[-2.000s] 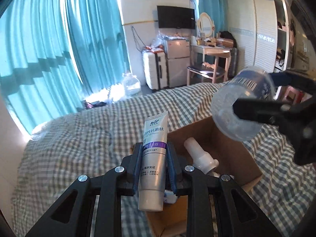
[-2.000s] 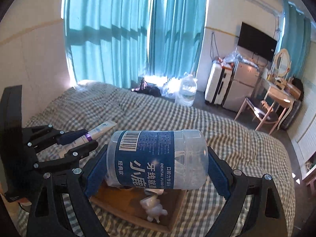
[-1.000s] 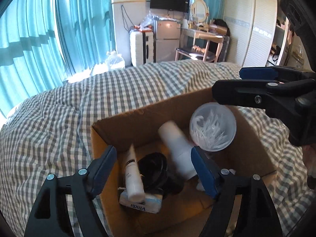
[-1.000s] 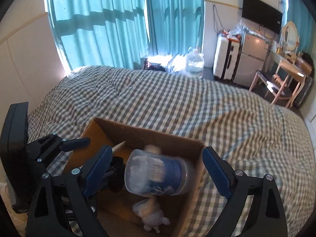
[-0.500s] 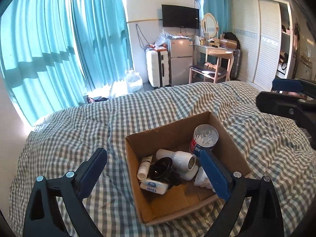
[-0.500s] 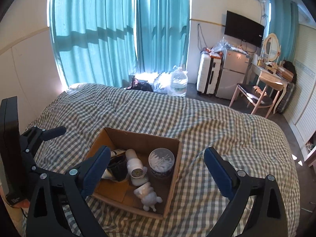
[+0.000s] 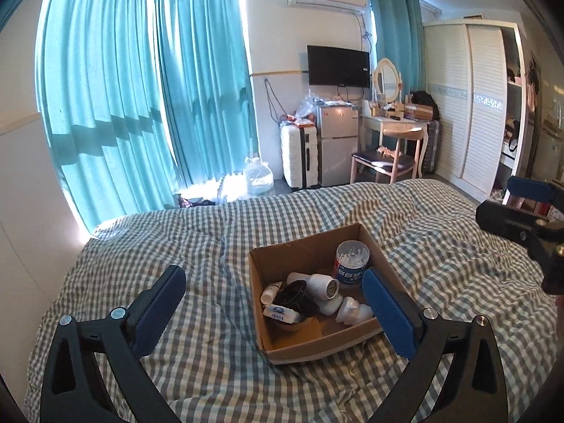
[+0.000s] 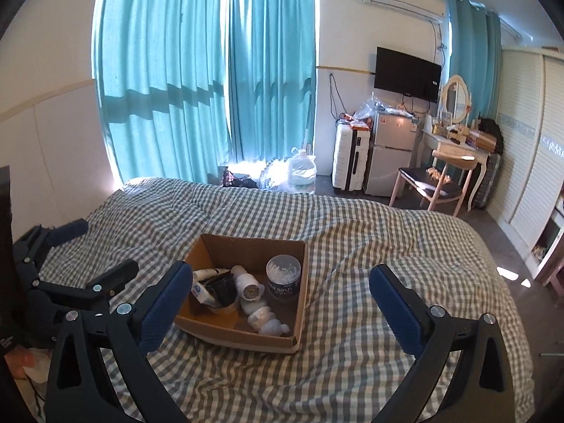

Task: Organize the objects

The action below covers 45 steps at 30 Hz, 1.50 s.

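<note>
I see the cardboard box [image 7: 319, 343] sitting on the checked bed cover [image 7: 176, 253], soft and creased, nothing between it and either set of tongs. Left tongs [image 7: 273, 312] are empty, jaws opening, blue pads far apart; right tongs [image 8: 278, 305] same — jaws opening, nothing between them. Each set shows at the edge of the other's view, clear of the box. Inside the box: a clear round floss-pick jar [image 8: 283, 278] with a blue label stands upright in the far corner, a white tube [image 7: 270, 290] lies against the left wall, a black round item [image 7: 292, 292] sits next to it, and a white cylindrical gadget [image 7: 322, 287] lies on its side mid-box. There's a small white-blue tissue pack [image 7: 282, 313] at the near left and a lumpy white figure [image 8: 266, 320] at the near right — can't make out what it is. Past the bed: teal curtains [image 8: 197, 81], a water jug [image 8: 301, 174], a white suitcase [image 8: 350, 158], a small fridge [image 8: 389, 151], a dressing desk with an oval mirror [image 8: 454, 98], a wooden chair [image 8: 431, 185]. Fisheye rim cuts off the wardrobe [image 7: 472, 102].
</note>
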{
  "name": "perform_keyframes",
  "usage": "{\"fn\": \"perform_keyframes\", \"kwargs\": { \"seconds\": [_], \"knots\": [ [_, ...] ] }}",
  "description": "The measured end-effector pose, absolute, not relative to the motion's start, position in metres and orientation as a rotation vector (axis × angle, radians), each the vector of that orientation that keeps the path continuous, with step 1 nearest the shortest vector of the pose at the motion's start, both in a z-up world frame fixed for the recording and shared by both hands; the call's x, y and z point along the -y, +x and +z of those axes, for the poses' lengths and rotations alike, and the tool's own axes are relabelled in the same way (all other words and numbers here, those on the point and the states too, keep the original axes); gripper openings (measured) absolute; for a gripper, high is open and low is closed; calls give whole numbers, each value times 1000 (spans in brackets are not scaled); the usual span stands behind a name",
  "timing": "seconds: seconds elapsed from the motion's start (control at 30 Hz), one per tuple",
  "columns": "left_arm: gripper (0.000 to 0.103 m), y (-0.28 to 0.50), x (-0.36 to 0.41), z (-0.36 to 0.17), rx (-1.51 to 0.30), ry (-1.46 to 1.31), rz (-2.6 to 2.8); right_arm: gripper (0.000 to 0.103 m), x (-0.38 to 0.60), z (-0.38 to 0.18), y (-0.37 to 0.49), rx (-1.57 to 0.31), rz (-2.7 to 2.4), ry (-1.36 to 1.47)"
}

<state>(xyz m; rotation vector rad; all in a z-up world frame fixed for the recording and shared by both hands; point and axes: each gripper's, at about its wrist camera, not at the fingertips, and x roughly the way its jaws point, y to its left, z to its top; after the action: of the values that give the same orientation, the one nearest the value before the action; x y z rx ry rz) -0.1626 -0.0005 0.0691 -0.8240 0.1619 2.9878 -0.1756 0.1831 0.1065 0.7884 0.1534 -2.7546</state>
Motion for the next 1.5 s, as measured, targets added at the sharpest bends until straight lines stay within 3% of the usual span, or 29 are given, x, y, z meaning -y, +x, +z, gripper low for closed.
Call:
{"fn": "perform_keyframes", "kwargs": {
  "seconds": [0.33,0.63,0.97,1.5],
  "knots": [
    [103,-97,1,71,-137,-705,3084,101,-186,114,-91,-261,-2849,550],
    [103,-55,-1,47,-104,-610,3129,101,-193,76,-60,-168,-2899,457],
    [103,-49,-5,21,-171,-640,3138,101,-193,32,-69,-131,-2892,584],
    [103,-51,-2,14,-112,-685,3128,101,-188,30,-69,-186,-2896,598]
  ]
}}
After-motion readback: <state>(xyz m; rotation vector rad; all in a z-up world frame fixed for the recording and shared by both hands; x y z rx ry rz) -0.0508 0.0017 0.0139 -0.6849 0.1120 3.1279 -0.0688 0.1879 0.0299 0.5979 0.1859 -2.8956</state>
